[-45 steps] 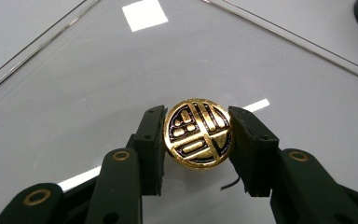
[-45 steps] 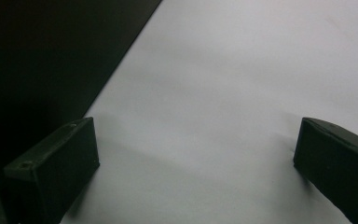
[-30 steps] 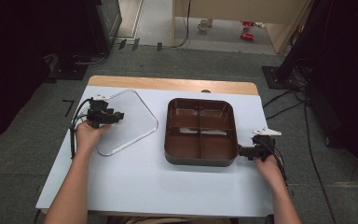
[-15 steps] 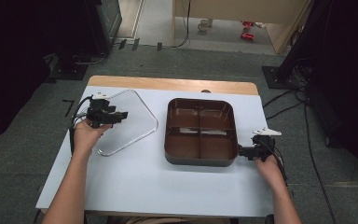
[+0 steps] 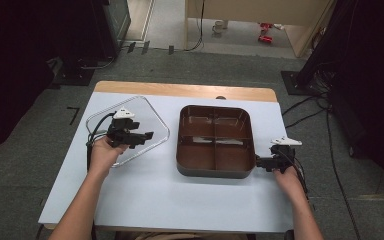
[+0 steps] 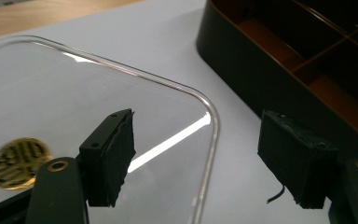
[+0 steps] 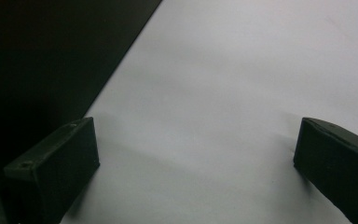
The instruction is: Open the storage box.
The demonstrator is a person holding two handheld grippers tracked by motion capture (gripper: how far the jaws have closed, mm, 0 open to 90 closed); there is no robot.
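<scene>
High view: the left claw (image 5: 147, 135) is hovering over the clear lid (image 5: 145, 112); the right claw (image 5: 258, 162) is sitting just beside the brown tray (image 5: 215, 172). Left gripper view: its jaws, just opening, are straddling the lid's edge (image 6: 209, 135) without touching. Right gripper view: jaws are gaping over bare table (image 7: 242, 84)

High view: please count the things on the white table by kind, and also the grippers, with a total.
Clear lid: 1
Brown tray with four compartments: 1
Grippers: 2, left gripper and right gripper, both open
Total: 4
</scene>
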